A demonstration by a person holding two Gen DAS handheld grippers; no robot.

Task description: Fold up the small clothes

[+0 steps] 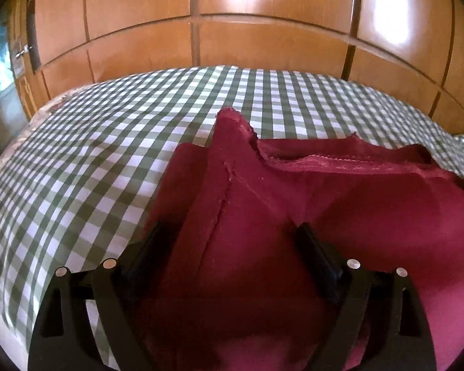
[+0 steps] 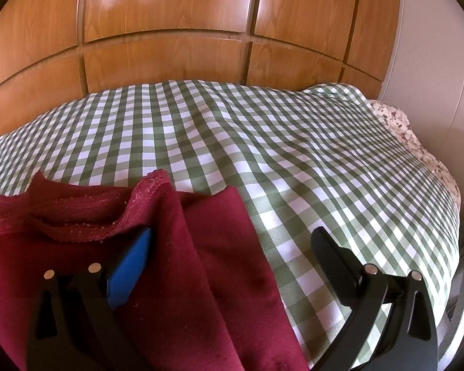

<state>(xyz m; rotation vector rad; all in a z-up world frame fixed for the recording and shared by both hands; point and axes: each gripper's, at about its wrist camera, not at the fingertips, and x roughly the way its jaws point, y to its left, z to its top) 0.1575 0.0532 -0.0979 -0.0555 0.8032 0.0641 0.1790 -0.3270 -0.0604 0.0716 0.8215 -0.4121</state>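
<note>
Both my left gripper (image 1: 232,232) and right gripper (image 2: 232,241) gape over the maroon garment (image 1: 294,204), mid-fold; next, I regrip its far hem.

Both wrist cameras look steeply down along their fingers, close over the checked bedcover (image 1: 123,142), facing the wooden wardrobe (image 1: 263,40). Shared ground: the maroon garment (image 1: 263,216), right of the left view, left of the right view.
</note>
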